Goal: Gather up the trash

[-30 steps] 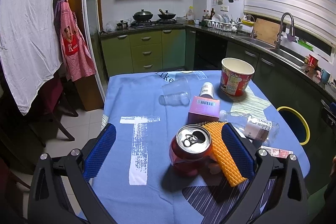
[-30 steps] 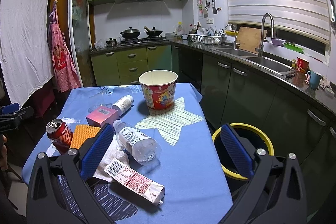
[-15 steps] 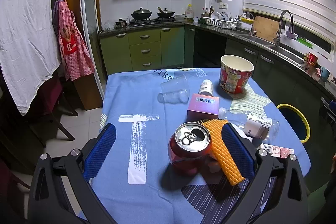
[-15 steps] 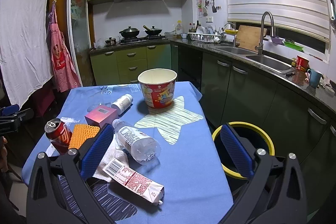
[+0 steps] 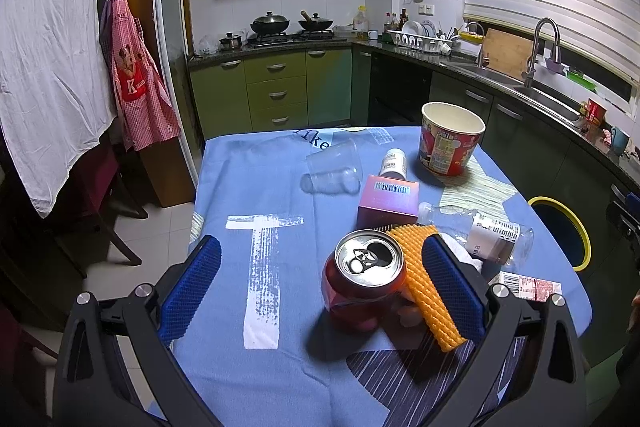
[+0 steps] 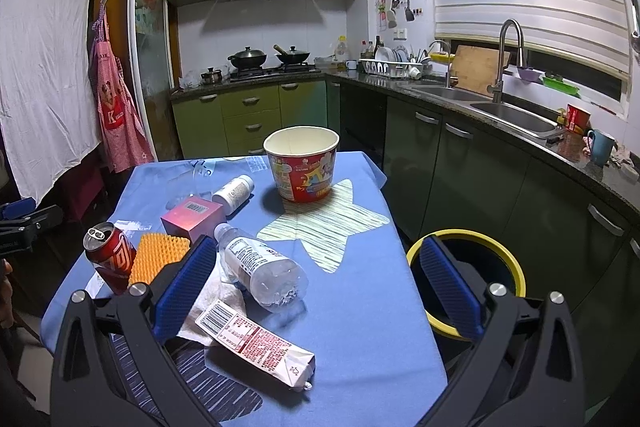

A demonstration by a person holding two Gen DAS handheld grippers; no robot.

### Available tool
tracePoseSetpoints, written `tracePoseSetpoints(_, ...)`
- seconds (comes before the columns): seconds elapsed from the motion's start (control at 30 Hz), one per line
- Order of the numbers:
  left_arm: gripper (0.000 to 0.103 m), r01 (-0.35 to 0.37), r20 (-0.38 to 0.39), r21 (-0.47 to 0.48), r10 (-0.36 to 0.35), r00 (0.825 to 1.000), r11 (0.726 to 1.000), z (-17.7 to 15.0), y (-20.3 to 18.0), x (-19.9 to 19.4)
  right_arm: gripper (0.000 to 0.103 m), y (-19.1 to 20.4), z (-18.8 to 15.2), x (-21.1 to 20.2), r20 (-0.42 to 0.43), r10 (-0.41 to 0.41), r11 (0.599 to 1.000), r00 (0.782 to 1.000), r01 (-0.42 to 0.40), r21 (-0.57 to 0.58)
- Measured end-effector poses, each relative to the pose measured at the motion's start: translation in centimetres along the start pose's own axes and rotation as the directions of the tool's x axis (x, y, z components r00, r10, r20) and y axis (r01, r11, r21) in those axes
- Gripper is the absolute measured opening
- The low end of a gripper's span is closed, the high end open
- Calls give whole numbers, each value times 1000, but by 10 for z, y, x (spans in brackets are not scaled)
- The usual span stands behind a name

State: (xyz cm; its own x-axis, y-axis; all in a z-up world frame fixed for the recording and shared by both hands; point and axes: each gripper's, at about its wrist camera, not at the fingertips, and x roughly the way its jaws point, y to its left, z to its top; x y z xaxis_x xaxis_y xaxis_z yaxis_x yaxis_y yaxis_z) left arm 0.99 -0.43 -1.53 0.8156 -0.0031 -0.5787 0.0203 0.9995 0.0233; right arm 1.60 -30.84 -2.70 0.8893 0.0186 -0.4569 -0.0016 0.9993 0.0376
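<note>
several pieces of trash lie on the blue tablecloth (image 6: 360,291) around the red soda can (image 5: 366,279): an orange mesh sleeve (image 5: 424,287) touching it, a pink box (image 5: 388,201) behind, a clear bottle (image 6: 260,265) and a flat carton (image 6: 256,341) beyond, a paper bucket (image 6: 302,163) farthest. the left gripper (image 5: 320,281), jaws wide apart, frames the can and looks about to take it, so closing squarely on its sides comes next; the right gripper (image 6: 316,281), jaws also apart, holds nothing. the yellow-rimmed bin (image 6: 460,239) beside the table is half hidden by a finger, its contents unseen.
</note>
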Motion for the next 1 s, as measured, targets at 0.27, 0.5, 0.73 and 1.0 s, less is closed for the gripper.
tracePoseSetpoints(0.27,99,0,-6,5,0,1000,1000,-2,-1,2,97,0,-1,1,-2,0,1000,1000,0,-1)
tracePoseSetpoints(0.5,99,0,-6,5,0,1000,1000,-2,0,2,97,1,0,3,-7,0,1000,1000,0,0)
tracePoseSetpoints(0.73,99,0,-6,6,0,1000,1000,-3,0,2,97,1,-1,3,-8,-1,1000,1000,1,-1)
tracePoseSetpoints(1.0,99,1,-7,8,-1,1000,1000,-6,-1,5,97,0,-1,4,-11,-1,1000,1000,1,1)
